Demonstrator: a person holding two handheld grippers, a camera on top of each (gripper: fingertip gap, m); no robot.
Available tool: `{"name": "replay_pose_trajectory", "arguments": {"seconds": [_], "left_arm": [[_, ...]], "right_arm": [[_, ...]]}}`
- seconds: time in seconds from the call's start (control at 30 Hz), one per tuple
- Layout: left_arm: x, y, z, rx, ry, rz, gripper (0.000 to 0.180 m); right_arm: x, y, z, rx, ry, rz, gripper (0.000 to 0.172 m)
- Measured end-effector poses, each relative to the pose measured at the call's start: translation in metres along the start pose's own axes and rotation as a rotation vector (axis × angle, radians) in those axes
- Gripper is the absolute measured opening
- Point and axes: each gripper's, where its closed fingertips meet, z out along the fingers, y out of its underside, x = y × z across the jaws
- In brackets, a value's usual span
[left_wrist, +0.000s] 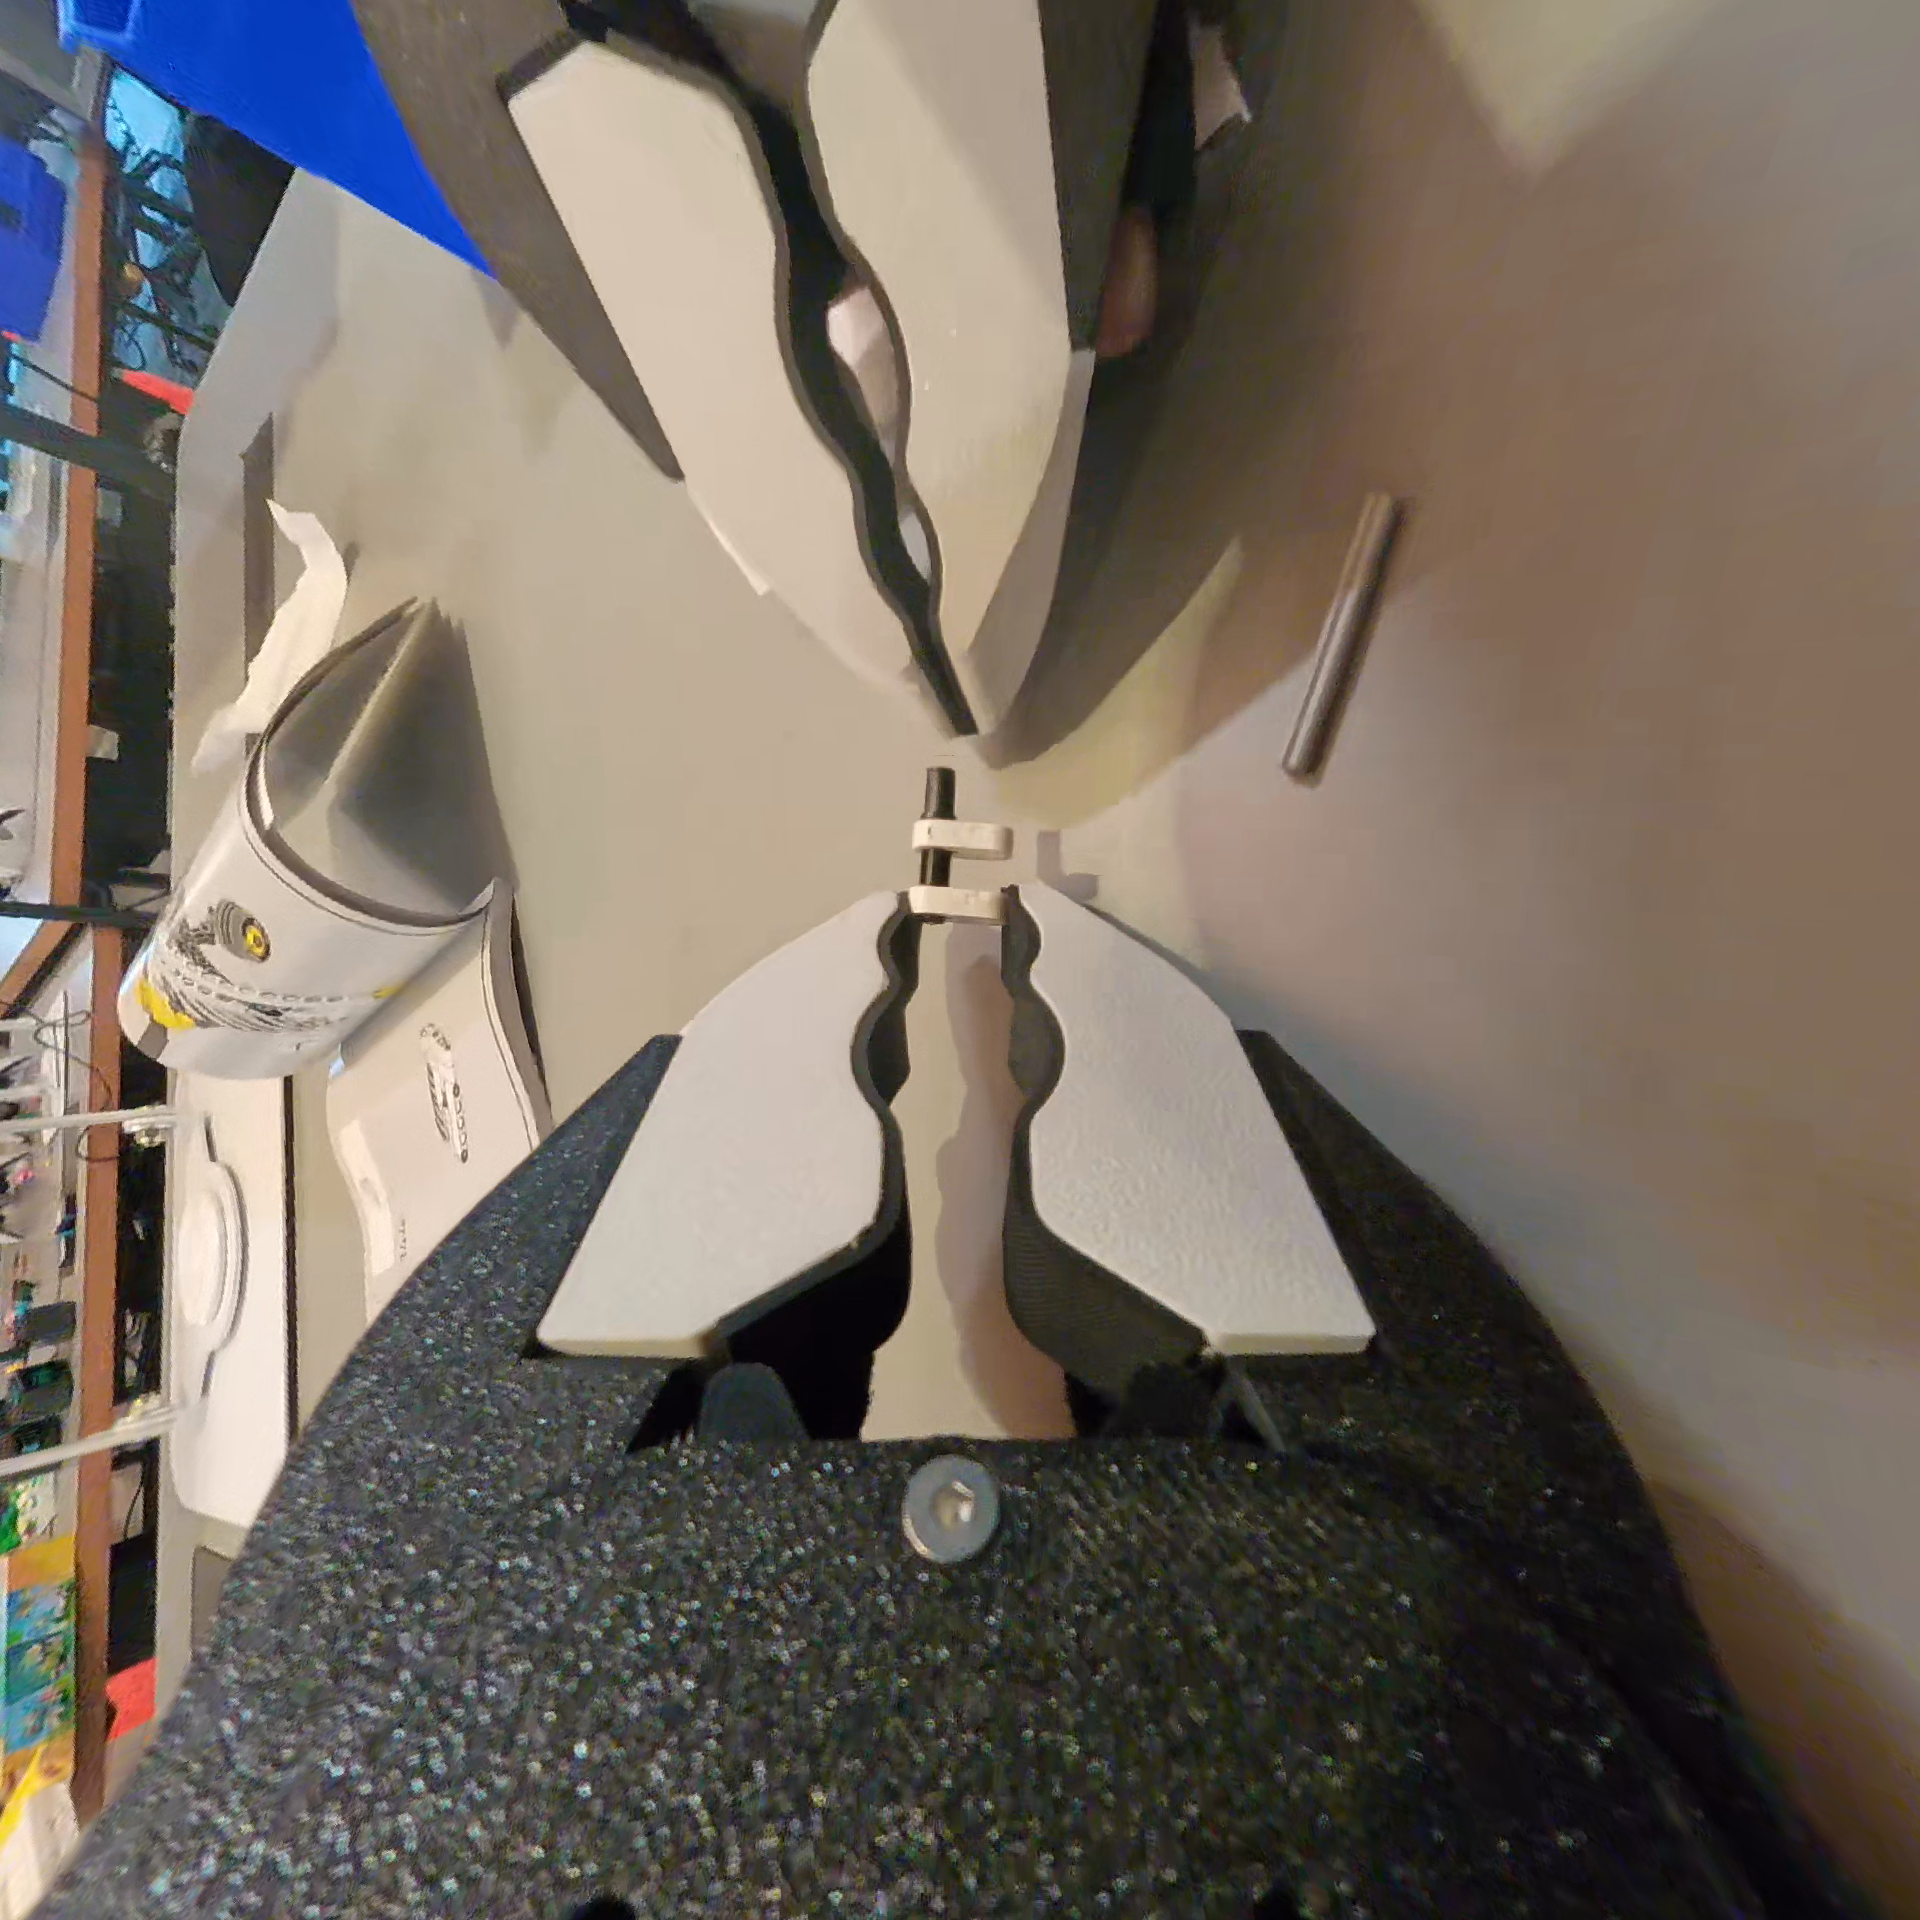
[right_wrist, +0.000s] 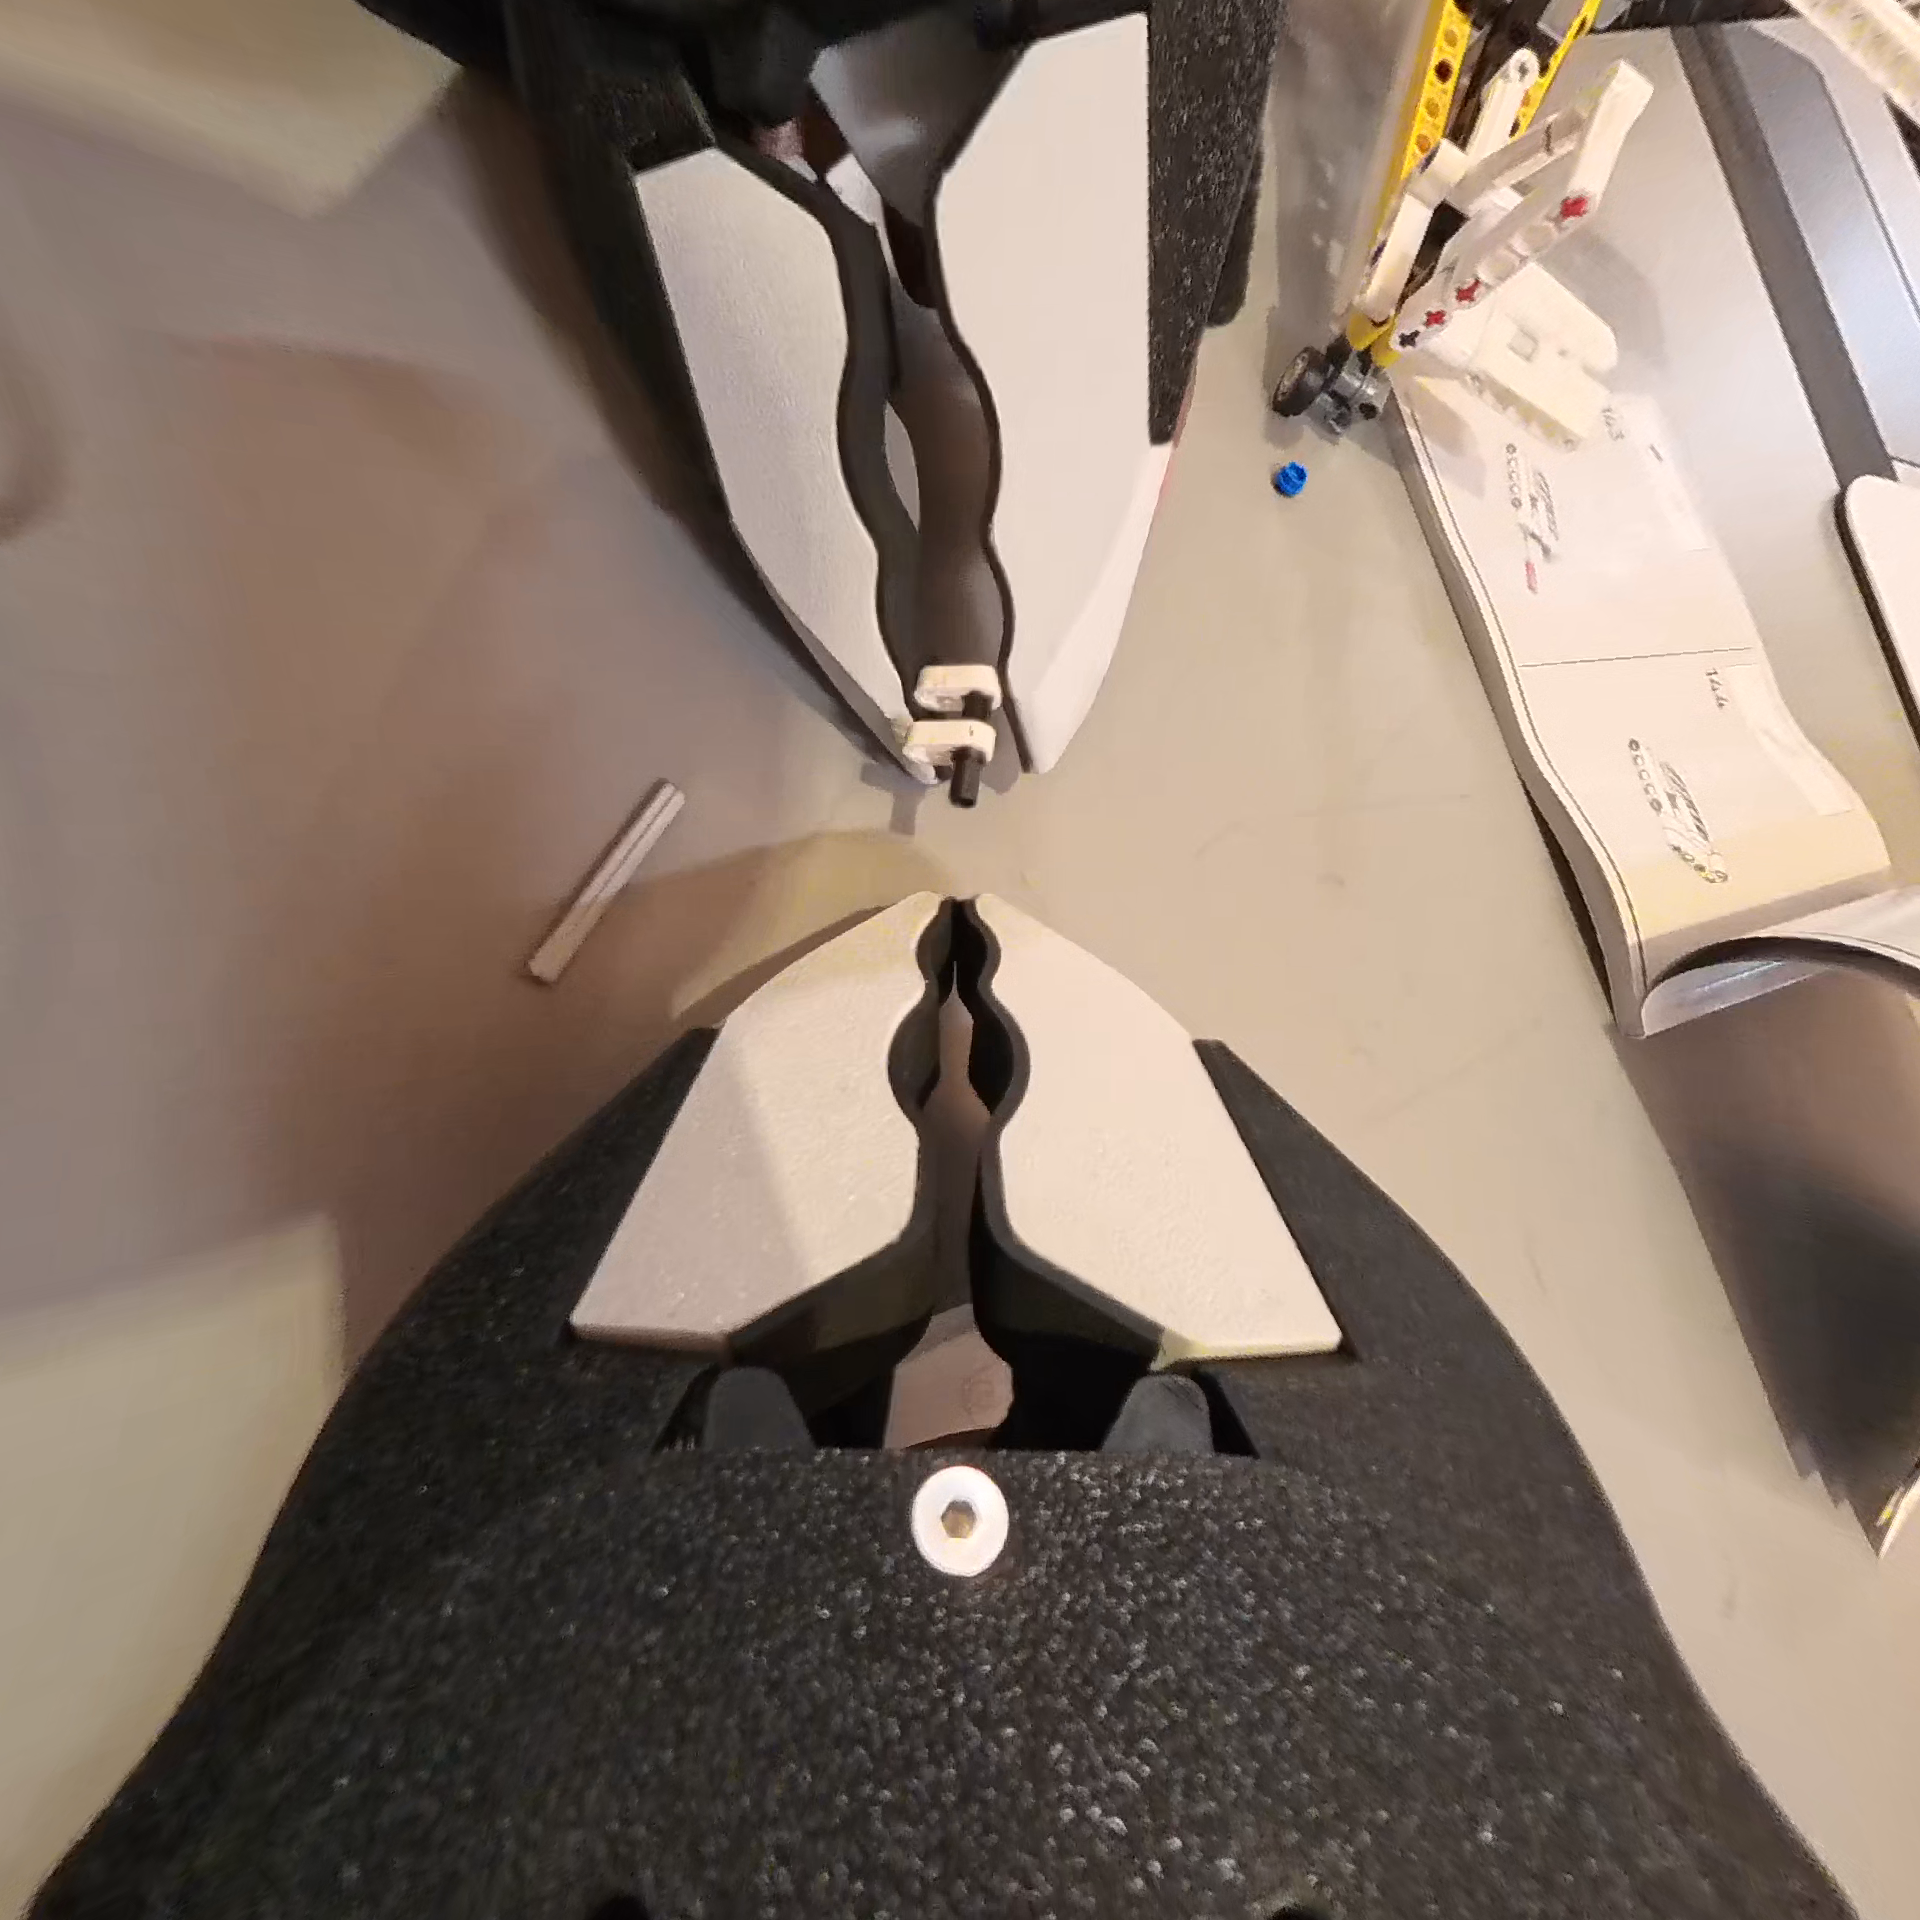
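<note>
Left wrist view | left gripper (left_wrist: 954, 902) jaws pinch white link (left_wrist: 956, 904) — black pin's (left_wrist: 940, 790) lower end hidden

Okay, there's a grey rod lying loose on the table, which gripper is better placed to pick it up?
Probably the right gripper: its jaws are shut on nothing, and the grey rod lies close beside it. The left gripper is busy holding the small white-and-black piece.

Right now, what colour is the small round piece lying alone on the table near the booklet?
Blue; it shows only in the right wrist view.
</note>
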Motion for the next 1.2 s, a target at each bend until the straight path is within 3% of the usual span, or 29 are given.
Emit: {"name": "replay_pose_trajectory", "arguments": {"seconds": [0.4, 1.2], "left_arm": [[-0.003, -0.001, 0.002, -0.103, -0.036, 0.047, 0.017], [-0.008, 0.002, 0.001, -0.169, -0.080, 0.063, 0.017]], "right_arm": [[0.006, -0.006, 0.009, -0.068, 0.143, -0.128, 0.003], [0.016, -0.004, 0.012, -0.136, 0.208, -0.105, 0.009]]}}
